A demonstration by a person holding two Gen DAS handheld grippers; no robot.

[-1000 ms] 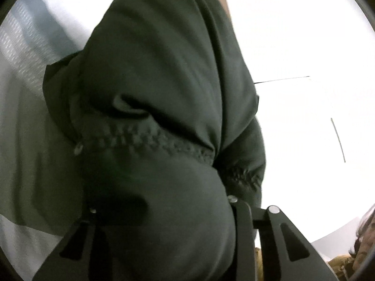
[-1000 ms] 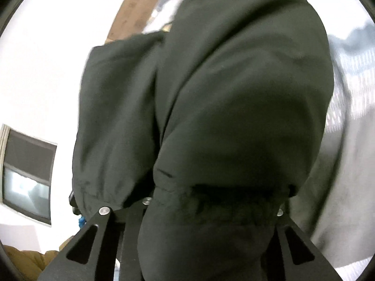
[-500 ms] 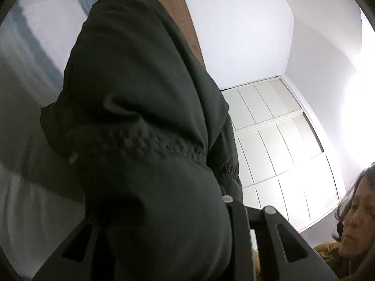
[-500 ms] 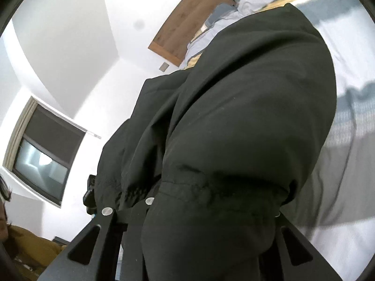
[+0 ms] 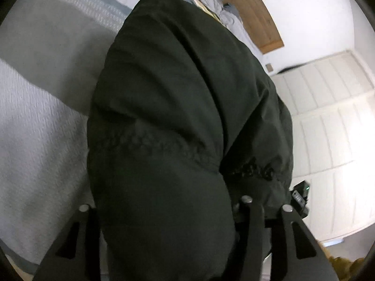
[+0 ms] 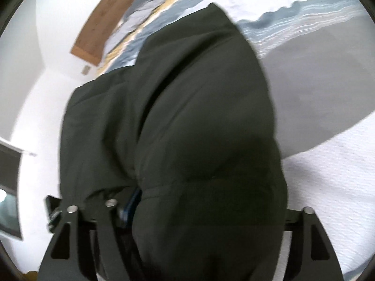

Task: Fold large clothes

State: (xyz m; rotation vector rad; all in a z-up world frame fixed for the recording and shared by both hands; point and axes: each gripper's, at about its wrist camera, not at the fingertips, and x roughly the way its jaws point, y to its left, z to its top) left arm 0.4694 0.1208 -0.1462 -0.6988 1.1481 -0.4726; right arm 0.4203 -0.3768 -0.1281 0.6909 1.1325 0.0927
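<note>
Basically mid-fold, carry phase: dark green garment (image 5: 187, 117) is bunched over both tools and held up above the bed (image 5: 39, 140), its far end drooping toward the grey-and-blue striped bedspread (image 6: 316, 75). Left gripper (image 5: 168, 210) has cloth stuffed between its jaws, a gathered elastic seam showing just past them; jaws look pinched on the fabric, though the tips are buried so the contact itself is hidden. Right gripper (image 6: 187, 210) same story, thick wad of garment filling the gap, jaws clamped on it as far as I can judge; this view is motion-blurred. Wooden headboard (image 5: 253, 11) and pillows (image 6: 150, 2) sit at the far end of the bed, white closet doors (image 5: 328, 117) off to the side. Judgement: the fabric is lifted by one edge, two corners gripped, not yet laid flat. Next move likely calls for lowering both tools together onto the bedspread, keeping the edge taut and level so the cloth lands without creases, then releasing.
</note>
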